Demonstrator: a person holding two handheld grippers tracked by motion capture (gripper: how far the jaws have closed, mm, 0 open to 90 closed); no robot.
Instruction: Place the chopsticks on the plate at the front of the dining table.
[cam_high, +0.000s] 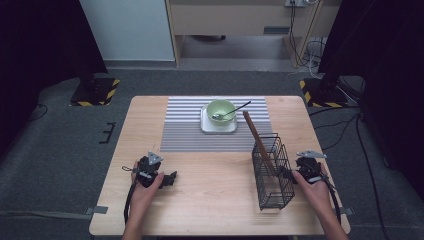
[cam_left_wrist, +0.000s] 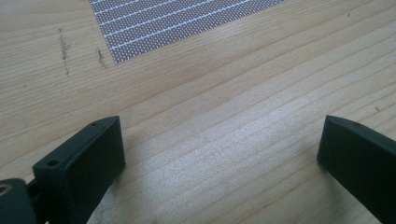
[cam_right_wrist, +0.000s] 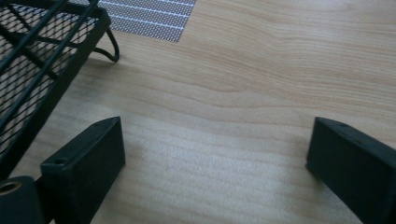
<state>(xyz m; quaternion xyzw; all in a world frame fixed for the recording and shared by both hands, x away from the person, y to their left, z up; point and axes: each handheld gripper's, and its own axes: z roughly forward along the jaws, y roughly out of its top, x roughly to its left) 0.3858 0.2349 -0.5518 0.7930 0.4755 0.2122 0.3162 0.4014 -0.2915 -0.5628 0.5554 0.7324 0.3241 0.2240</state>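
My left gripper (cam_high: 166, 177) rests low over the table's near left, held in a hand. In the left gripper view my left gripper (cam_left_wrist: 222, 135) stands open, with bare wood between the jaws. My right gripper (cam_high: 306, 167) sits at the near right, just beside a black wire basket (cam_high: 272, 172). In the right gripper view my right gripper (cam_right_wrist: 217, 135) is open over bare wood, and the basket (cam_right_wrist: 32, 60) is apart from it at the left. Long brown chopsticks (cam_high: 257, 137) lean out of the basket.
A grey striped placemat (cam_high: 185, 127) lies across the far middle of the wooden table (cam_high: 215, 200). On it a white square plate (cam_high: 205, 127) carries a green bowl (cam_high: 221, 109) with a spoon (cam_high: 235, 110). The placemat's corner (cam_left_wrist: 154, 28) lies ahead of the left jaws.
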